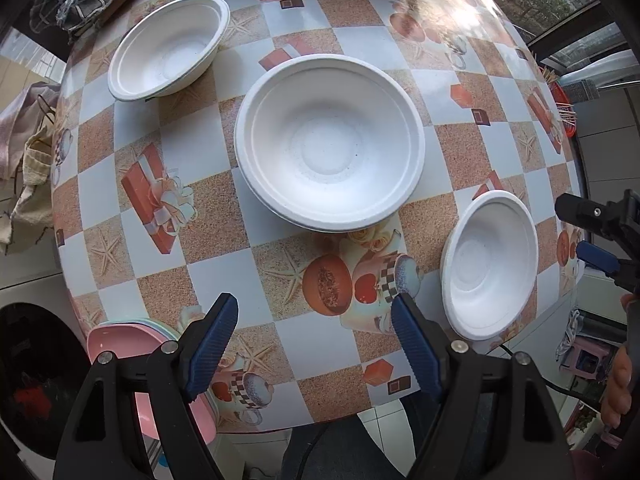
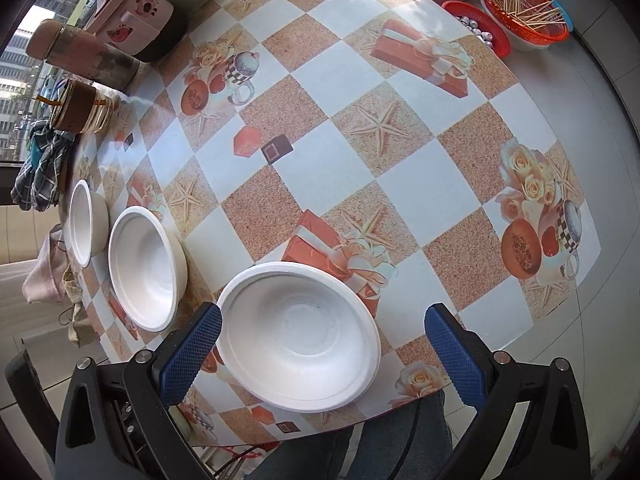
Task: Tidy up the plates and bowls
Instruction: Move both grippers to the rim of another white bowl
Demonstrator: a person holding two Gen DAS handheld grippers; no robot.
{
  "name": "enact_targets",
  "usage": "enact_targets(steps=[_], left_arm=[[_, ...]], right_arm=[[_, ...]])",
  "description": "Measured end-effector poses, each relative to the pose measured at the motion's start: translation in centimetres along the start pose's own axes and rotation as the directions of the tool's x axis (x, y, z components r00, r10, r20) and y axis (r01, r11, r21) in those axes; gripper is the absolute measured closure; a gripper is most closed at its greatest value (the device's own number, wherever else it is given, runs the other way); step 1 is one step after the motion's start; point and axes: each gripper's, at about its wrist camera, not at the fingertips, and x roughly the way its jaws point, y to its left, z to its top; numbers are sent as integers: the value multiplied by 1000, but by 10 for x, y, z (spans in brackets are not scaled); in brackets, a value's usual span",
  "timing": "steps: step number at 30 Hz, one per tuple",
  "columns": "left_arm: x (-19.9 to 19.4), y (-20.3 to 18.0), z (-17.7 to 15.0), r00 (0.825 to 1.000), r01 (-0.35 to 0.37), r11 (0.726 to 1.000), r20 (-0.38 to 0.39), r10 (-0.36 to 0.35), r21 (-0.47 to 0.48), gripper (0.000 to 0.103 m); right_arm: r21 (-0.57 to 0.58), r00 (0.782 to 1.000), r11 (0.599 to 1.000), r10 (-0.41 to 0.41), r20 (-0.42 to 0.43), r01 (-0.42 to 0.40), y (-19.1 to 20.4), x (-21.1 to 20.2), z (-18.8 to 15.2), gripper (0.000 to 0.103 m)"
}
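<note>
Left wrist view: left tongs partly open, empty, above near worktop edge. Stacked bowls lie straight ahead, farther in; single bowl near right.

Right wrist view: right tongs wide open, empty, straddling single bowl without contact; right hand nearer. Bowl round, white, shallow, empty.

Matt white pulp bowls on a glossy (printed) tablecloth.

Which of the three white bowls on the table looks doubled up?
The middle bowl: a second rim shows beneath its own. The left bowl and right bowl look single.
</note>
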Motion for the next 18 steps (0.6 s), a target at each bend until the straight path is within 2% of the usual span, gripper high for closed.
enact_targets(steps=[18], left_arm=[[1, 17, 11, 1000, -7, 998, -4, 7, -62, 21]], right_arm=[[-44, 999, 998, -35, -37, 33, 17, 13, 11, 1]])
